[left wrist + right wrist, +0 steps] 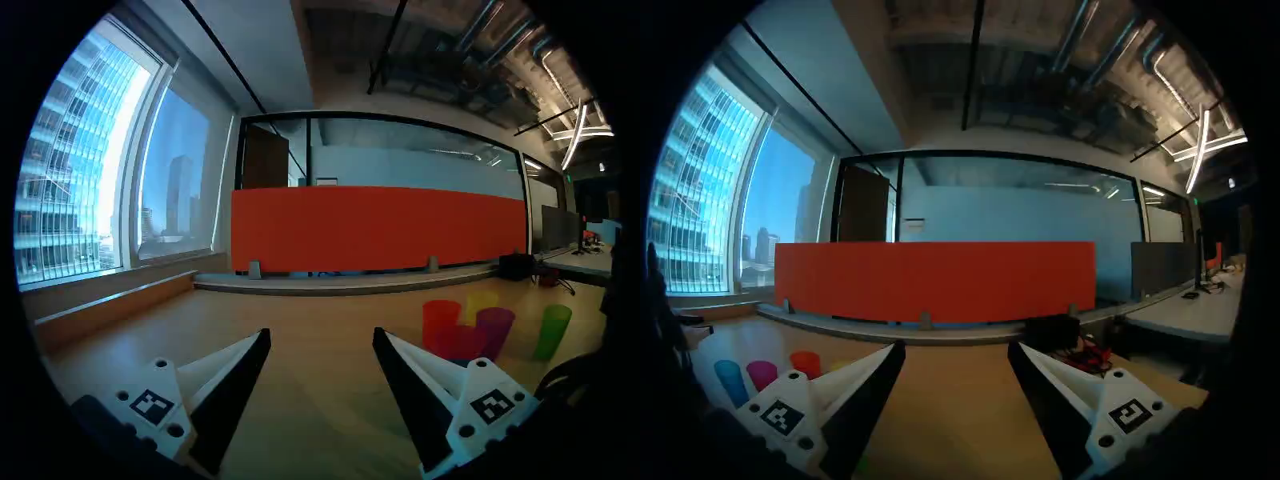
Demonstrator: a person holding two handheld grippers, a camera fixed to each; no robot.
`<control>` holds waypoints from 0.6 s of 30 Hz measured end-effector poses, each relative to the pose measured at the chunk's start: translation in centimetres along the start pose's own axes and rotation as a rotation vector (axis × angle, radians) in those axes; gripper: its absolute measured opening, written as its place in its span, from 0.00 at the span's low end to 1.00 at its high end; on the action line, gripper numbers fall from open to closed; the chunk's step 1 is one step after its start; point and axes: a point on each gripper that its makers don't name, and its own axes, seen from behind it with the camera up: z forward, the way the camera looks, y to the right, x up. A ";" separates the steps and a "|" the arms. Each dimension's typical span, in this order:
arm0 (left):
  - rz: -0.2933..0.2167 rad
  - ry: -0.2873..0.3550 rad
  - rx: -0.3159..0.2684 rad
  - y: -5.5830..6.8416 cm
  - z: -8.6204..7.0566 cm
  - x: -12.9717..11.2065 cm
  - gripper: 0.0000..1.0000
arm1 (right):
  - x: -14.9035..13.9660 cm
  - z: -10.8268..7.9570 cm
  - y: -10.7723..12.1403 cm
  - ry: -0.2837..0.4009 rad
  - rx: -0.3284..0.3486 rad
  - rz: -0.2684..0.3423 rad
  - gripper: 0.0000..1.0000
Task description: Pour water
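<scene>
In the left gripper view, several translucent plastic cups stand on the wooden table to the right: a red cup (440,320), a yellow cup (482,302), a purple cup (495,330) and a green cup (554,330). My left gripper (322,342) is open, held over the table, left of the cups and apart from them. In the right gripper view, a blue cup (730,381), a pink cup (762,374) and an orange cup (806,362) stand at the lower left, partly behind my left finger. My right gripper (956,354) is open with nothing between its fingers.
An orange partition (376,228) runs along the table's far edge. Large windows (88,184) lie to the left. A black box with red cables (1056,332) sits at the far right of the table. Desks with monitors (564,232) stand to the right.
</scene>
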 end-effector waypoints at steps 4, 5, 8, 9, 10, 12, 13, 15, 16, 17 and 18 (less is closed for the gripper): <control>0.000 0.000 0.000 0.0 0.0 0.0 0.95 | -0.8 0.8 -0.7 0.010 0.013 -0.002 0.99; 0.000 0.000 0.000 0.0 0.0 0.0 0.95 | -1.1 0.9 -0.9 0.011 0.017 -0.001 0.99; 0.000 0.000 0.000 0.0 0.0 0.0 0.95 | -2.0 1.2 -1.3 0.009 0.028 0.004 0.99; 0.000 0.000 0.000 0.0 0.0 0.0 0.95 | -2.3 1.2 -1.4 0.006 0.031 0.006 0.99; 0.000 0.000 0.000 0.0 0.0 0.0 0.95 | -2.7 1.3 -1.5 0.003 0.032 0.008 0.99; 0.000 0.000 0.000 0.0 0.0 0.0 0.95 | -3.4 1.3 -1.8 -0.003 0.036 0.009 0.99; 0.000 0.000 0.000 0.0 0.0 0.0 0.95 | -3.7 1.3 -1.9 -0.006 0.038 0.008 0.99; 0.000 0.000 0.000 0.0 0.0 0.0 0.95 | -4.3 1.3 -2.1 -0.010 0.042 0.001 0.99; 0.000 0.000 0.000 0.0 0.0 0.0 0.95 | -4.5 1.3 -2.1 -0.012 0.043 -0.005 0.99; 0.000 0.000 0.000 0.0 0.0 0.0 0.95 | -4.7 1.4 -2.1 -0.013 0.044 -0.010 0.99; 0.000 0.000 0.000 0.0 0.0 0.0 0.95 | -4.9 1.4 -2.1 -0.014 0.042 -0.015 1.00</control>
